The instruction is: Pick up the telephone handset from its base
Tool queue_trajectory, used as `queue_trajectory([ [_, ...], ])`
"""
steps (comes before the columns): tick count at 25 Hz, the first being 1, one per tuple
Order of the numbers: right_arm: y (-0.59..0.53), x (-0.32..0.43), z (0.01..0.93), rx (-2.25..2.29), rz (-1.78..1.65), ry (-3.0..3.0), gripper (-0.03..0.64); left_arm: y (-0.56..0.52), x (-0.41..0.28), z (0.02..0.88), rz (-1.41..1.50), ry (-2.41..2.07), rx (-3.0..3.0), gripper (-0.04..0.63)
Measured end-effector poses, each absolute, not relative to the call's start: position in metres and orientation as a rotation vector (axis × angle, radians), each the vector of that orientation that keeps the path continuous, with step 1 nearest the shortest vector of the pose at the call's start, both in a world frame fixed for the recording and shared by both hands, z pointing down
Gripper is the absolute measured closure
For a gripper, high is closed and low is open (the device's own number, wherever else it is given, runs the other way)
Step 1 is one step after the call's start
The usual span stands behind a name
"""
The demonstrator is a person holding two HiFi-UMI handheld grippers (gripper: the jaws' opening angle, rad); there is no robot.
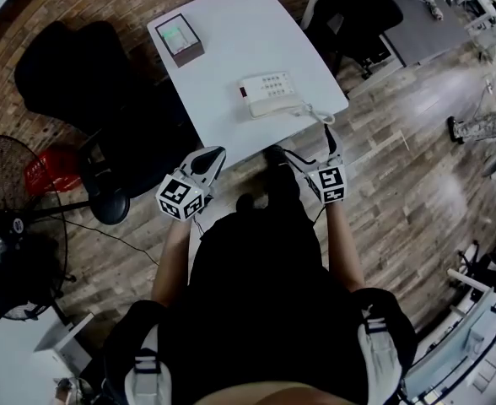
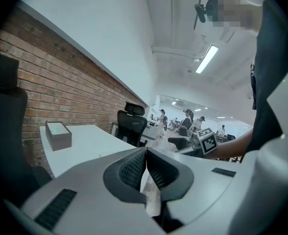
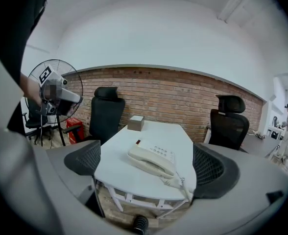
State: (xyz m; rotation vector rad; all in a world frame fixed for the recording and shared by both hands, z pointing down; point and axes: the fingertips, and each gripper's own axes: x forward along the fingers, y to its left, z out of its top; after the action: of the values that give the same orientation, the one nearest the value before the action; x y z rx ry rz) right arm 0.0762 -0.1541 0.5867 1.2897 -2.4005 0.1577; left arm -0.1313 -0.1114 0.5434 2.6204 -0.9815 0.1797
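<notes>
Left gripper [image 1: 213,156]: your jaws are clenched pad to pad, with nothing between them. It is held off the near edge of the white table [image 1: 231,32], over the wood floor.

Right gripper [image 1: 303,146]: your jaws are released and spread wide, gripping nothing. It also sits short of the table edge, clear of the phone. In the right gripper view the telephone appears framed between the two pads.

Telephone handset [image 1: 276,105]: it is seated on its base [image 1: 265,84], along the base's near side, close to the table's near right corner. The coiled cord [image 1: 319,115] trails off that edge.

A small box [image 1: 180,39] sits at the far left of the table, well apart from the phone.
</notes>
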Motion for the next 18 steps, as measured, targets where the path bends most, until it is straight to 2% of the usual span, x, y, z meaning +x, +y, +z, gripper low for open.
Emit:
queue_trajectory([
  [18,-0.271,0.084,0.6,1.102,0.172,-2.45,0.041,-0.209,-0.113,0.543,0.175,-1.124,2.528,0.575],
])
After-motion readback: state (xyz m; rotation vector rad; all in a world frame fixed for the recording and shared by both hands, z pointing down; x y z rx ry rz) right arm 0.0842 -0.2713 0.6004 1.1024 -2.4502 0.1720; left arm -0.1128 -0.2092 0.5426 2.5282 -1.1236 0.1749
